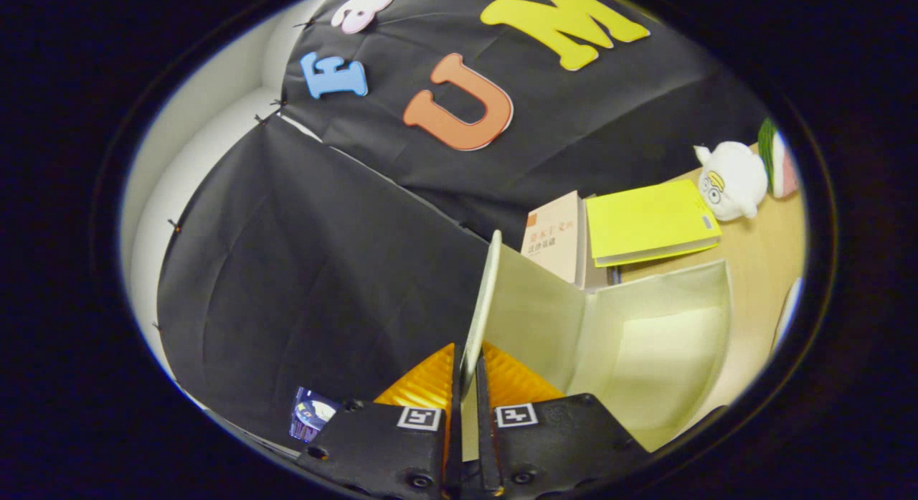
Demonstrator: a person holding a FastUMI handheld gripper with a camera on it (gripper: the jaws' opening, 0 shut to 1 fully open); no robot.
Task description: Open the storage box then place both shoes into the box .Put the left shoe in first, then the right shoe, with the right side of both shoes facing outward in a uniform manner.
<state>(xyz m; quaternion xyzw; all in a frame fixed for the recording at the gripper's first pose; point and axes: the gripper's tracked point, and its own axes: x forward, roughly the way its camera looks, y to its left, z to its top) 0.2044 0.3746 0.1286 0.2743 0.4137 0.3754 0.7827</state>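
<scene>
**Box lid pinched edge-on between your fingers**

Your view is tilted, so the wooden table point(760, 263) runs off slantwise beyond the box. The biggest thing in front of you is the storage box point(645, 356), pale and open, its hollow inside facing you just ahead of the gripper and to one side of it. Its lid point(482, 299) stands up edge-on from between your fingers, thin and pale, joined to the box along its far side.

Your gripper point(466, 392) is clenched on that lid: both fingers point(430, 381) press against it, one on each face, with almost no gap left.

Beyond the box, on the table, lies a yellow book point(649, 220), and touching it a paler book point(554, 238) (its cover print is too small to tell). Past those sits a white plush toy point(731, 181), with a green and pink thing point(778, 159) just beside it
</scene>
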